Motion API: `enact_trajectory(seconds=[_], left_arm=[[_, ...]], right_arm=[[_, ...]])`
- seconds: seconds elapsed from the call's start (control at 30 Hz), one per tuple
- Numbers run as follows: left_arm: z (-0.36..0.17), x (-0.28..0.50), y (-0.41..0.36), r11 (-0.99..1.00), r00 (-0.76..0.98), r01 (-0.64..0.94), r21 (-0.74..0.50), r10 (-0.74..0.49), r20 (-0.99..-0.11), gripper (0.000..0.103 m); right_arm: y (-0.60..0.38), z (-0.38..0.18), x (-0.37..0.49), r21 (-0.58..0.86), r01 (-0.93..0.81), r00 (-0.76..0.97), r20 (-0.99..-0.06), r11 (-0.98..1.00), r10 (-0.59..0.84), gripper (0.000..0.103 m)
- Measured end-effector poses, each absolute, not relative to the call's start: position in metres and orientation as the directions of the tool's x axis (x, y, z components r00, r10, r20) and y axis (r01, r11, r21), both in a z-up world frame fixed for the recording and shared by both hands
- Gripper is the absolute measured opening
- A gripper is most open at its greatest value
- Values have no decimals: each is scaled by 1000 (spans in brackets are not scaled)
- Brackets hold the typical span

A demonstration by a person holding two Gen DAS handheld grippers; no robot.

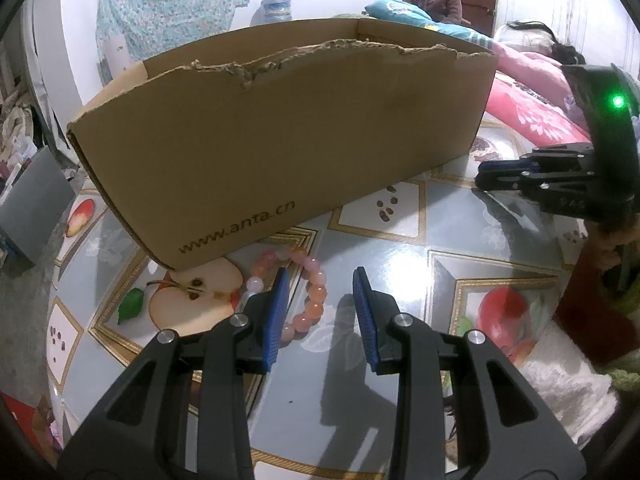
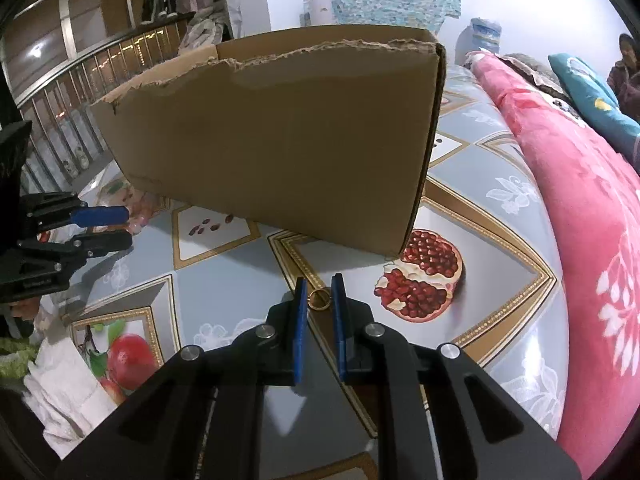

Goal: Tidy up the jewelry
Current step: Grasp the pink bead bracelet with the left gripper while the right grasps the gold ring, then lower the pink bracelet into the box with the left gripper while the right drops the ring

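1. Right claw (image 2: pixel 320 292) narrow around gold ring (image 2: pixel 319 299) flat on desk (image 2: pixel 224 280); could skid out.
2. Left claw (image 1: pixel 320 284) wide, straddling bead bracelet (image 1: pixel 308 292) beside cardboard box (image 1: pixel 280 140); could pinch only one bead, then drop.

Your left gripper (image 1: pixel 320 280) points forward and slightly down, its two blue-padded fingers (image 1: pixel 280 312) spread well apart with a wide gap between them. From the right wrist view it (image 2: pixel 116 226) comes in from the left edge, lying on its side, one blue pad above and one black finger below, parted.

Your right gripper (image 2: pixel 320 288) also points forward and down, its blue pads (image 2: pixel 338 320) drawn close together, nearly parallel, with only a narrow gap left between them. From the left wrist view it (image 1: pixel 486 174) reaches in from the right edge, black body with a green light lit, fingers almost together.
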State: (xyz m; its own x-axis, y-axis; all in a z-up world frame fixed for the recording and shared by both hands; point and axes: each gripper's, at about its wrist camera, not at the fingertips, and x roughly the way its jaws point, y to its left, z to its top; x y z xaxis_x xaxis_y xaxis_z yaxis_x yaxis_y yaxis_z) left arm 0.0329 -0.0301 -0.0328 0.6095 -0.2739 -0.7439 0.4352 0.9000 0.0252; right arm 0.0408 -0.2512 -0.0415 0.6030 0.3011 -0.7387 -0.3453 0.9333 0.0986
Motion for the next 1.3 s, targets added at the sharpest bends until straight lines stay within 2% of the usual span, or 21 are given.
enact_trajectory(seconds=[0.2, 0.3, 0.33, 0.37, 0.4, 0.6, 0.9, 1.1, 1.2, 1.3], left_arm=[[-37, 34, -32, 907, 624, 415, 71, -227, -748, 32], [-37, 36, -30, 911, 625, 408, 54, -236, -744, 31], [-37, 37, -29, 912, 623, 409, 47, -241, -744, 25], [-37, 37, -29, 911, 621, 410, 38, -248, -743, 12], [-37, 37, -29, 913, 618, 407, 25, -256, -744, 9], [-24, 35, -16, 918, 644, 396, 10, -270, -716, 8], [65, 26, 24, 908, 714, 401, -119, -391, -580, 8], [122, 42, 34, 892, 744, 427, -150, -441, -502, 8], [129, 65, 22, 896, 749, 430, -114, -424, -509, 8], [120, 98, 6, 889, 718, 447, -97, -421, -554, 8]], right_arm=[[-253, -28, 33, 143, -326, 623, -711, 934, 326, 12], [-253, -21, 28, 161, -314, 636, -696, 936, 333, 12], [-253, -18, 26, 168, -311, 640, -690, 935, 337, 12], [-254, -16, 24, 175, -310, 643, -685, 935, 341, 12], [-254, -13, 22, 180, -307, 648, -680, 934, 344, 12], [-257, 19, 15, 211, -300, 687, -629, 930, 365, 12], [-249, 83, 55, 306, -381, 683, -543, 872, 489, 12], [-228, 107, 116, 392, -434, 583, -565, 811, 585, 12], [-221, 103, 143, 423, -412, 539, -601, 807, 590, 12], [-218, 92, 165, 448, -381, 500, -636, 809, 588, 12]])
